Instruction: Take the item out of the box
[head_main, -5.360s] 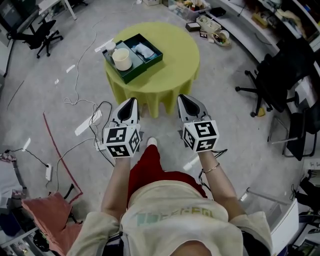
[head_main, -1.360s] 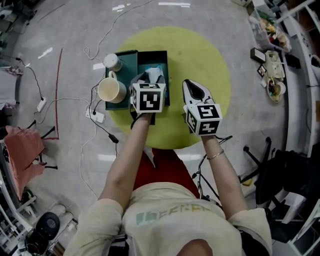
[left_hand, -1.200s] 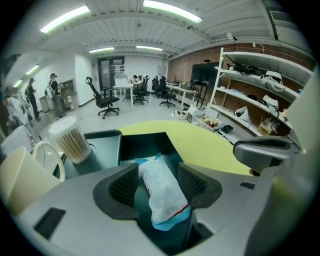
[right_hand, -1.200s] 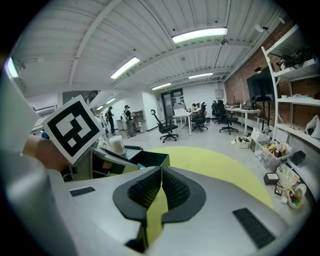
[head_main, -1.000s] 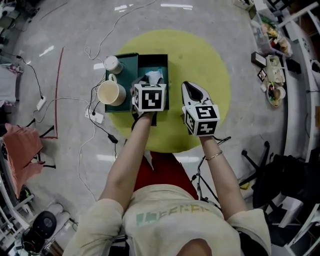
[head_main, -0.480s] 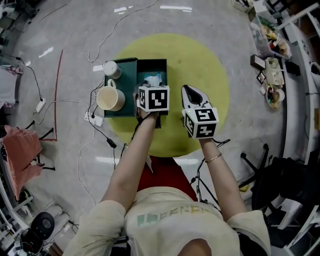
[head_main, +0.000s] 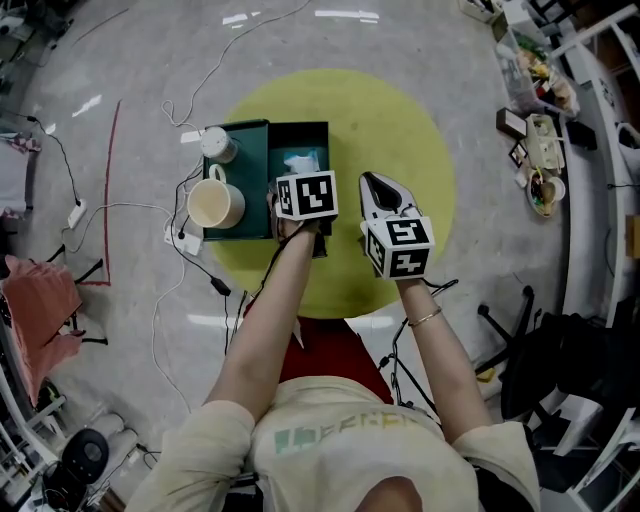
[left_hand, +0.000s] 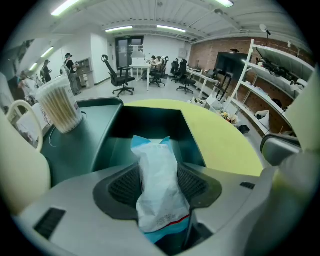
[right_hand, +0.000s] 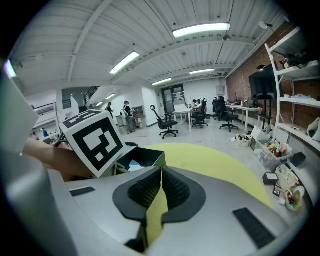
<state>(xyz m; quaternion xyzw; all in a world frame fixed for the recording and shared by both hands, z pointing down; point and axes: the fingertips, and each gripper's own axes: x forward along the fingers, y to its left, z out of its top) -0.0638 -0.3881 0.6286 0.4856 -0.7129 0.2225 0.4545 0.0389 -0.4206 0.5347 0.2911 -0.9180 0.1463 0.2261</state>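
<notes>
Now left gripper (left_hand: 159, 175) is clamped on a white-and-blue packet (left_hand: 156, 200), which stands between the jaws over the near end of the open green box (head_main: 322, 140) on the yellow table (head_main: 395, 130). Right gripper (right_hand: 161, 172) hangs just right of the box above the table, jaws pressed together on nothing. A mug (head_main: 213, 205) and a jar (head_main: 217, 144) sit on the box's left half.

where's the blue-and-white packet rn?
In the left gripper view the packet is clamped in the left gripper, jaws shut on it, low over the near end of the green box; the mug stands to its left.
</notes>
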